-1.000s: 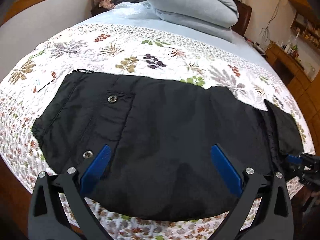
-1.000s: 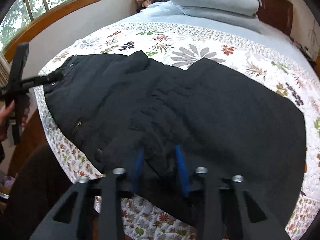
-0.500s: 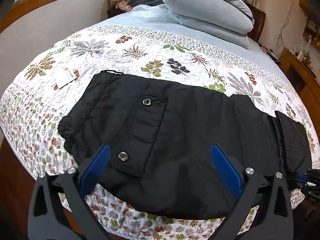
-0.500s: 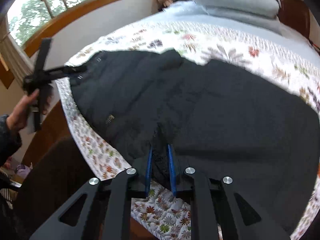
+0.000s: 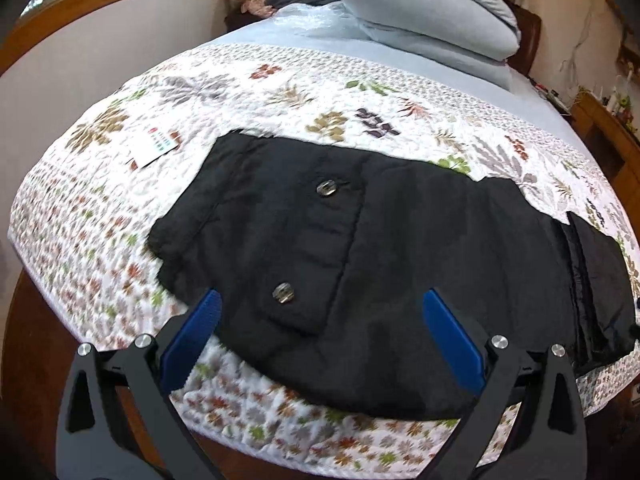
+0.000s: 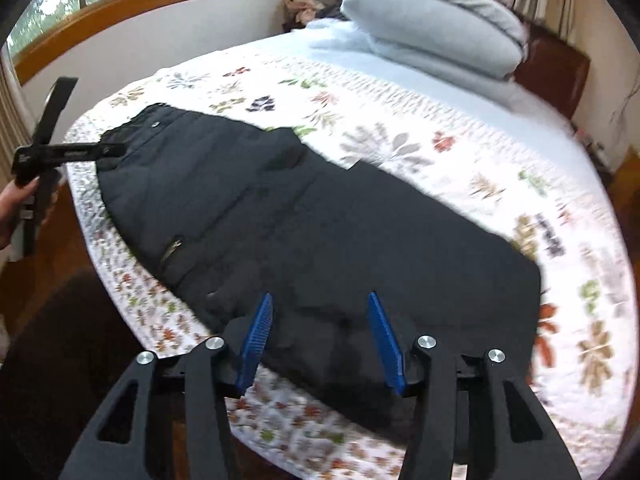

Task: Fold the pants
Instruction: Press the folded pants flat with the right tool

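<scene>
Black pants (image 5: pixel 400 252) lie folded lengthwise across the floral quilt (image 5: pixel 280 92), near the bed's front edge. A pocket with two metal snaps (image 5: pixel 326 188) faces up at their left end. My left gripper (image 5: pixel 320 328) is open and empty, held above the pants' near edge. My right gripper (image 6: pixel 320 328) is open and empty, above the near edge of the pants (image 6: pixel 340 232) at their other end. The left gripper (image 6: pixel 60 152) also shows in the right wrist view, by the pants' far left end.
Grey folded bedding and pillows (image 5: pixel 432 12) are stacked at the head of the bed. A small paper tag (image 5: pixel 154 148) lies on the quilt left of the pants. A wooden dresser (image 5: pixel 600 132) stands at the right. The bed's wooden frame edge runs just below both grippers.
My right gripper was shut on the pants' near edge and has now opened and let go. My left gripper has drawn back to the left, staying open.
</scene>
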